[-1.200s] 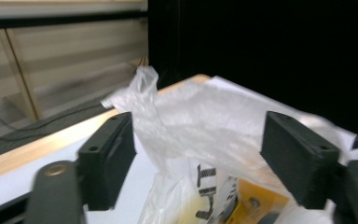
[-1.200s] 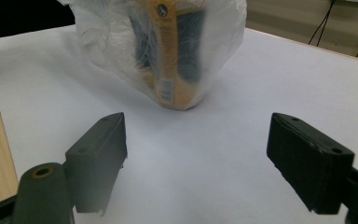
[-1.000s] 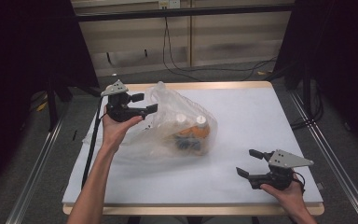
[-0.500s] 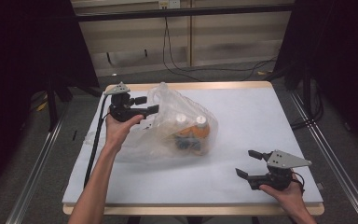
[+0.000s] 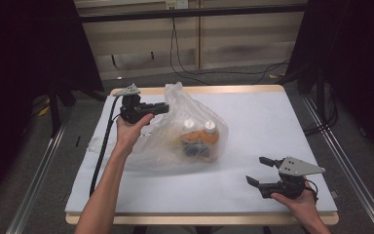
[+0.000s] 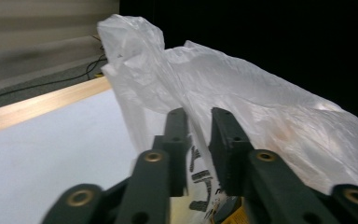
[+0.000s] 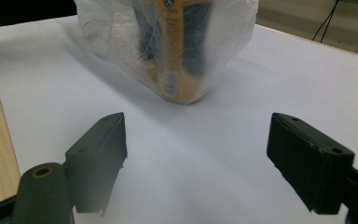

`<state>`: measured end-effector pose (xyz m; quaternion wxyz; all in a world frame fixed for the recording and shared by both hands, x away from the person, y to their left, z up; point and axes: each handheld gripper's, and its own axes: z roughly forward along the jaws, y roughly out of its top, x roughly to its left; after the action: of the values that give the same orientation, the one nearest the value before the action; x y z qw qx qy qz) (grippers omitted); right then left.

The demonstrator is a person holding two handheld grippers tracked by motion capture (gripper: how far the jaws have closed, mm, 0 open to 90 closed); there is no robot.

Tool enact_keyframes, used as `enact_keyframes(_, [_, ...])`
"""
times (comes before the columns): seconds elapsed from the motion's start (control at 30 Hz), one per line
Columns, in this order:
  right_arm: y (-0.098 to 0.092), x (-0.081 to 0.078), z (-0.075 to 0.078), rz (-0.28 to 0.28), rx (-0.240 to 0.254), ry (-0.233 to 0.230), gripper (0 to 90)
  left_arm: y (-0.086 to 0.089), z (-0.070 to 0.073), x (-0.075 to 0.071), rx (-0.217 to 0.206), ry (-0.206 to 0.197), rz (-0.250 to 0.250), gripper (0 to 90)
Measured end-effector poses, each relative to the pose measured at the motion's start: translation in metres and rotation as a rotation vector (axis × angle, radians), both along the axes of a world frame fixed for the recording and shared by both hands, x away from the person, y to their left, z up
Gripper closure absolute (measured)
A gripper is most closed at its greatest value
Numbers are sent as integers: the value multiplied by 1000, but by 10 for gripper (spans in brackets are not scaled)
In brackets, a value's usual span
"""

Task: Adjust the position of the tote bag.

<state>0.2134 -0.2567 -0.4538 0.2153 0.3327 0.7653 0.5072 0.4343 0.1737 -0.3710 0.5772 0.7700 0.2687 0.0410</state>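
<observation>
Your left tool (image 5: 161,108) sits at the far left part of the table (image 5: 272,122), its jaws pinched together on a fold of the clear plastic bag (image 5: 187,129) near the bag's upper edge; in the left gripper view the film (image 6: 242,93) runs up between the two black jaws, with only a narrow slit between them. The bag lies a little left of the table's middle, its bunched top rising toward the far edge, and its loose skirt spreads flat toward your left forearm (image 5: 104,190). Inside it you can see two orange bottles (image 5: 199,139) with white caps, side by side and leaning, in the bag's right half. Your right tool (image 5: 262,172) is held low over the near right corner of the table, well apart from the bag, its jaws spread wide and holding nothing; in the right gripper view the bare white surface (image 7: 196,154) shows between them, and beyond it stands the bag's lower end with an orange label (image 7: 177,56) pressed against the film. A black cable (image 5: 102,146) trails from your left tool along the table's left edge.
</observation>
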Motion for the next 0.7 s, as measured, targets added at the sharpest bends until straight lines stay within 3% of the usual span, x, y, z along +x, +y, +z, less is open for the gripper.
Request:
enact_keyframes(0.13, [2,0,0,-1,-31,-8,192,1,7,-5,6,-27,-6,900])
enact_keyframes(0.37, [2,1,0,2,-14,2,192,6,16,-9,2,-54,-16,900])
enact_keyframes(0.7, [1,2,2,-7,4,0,193,-2,31,-16,4,-105,-31,900])
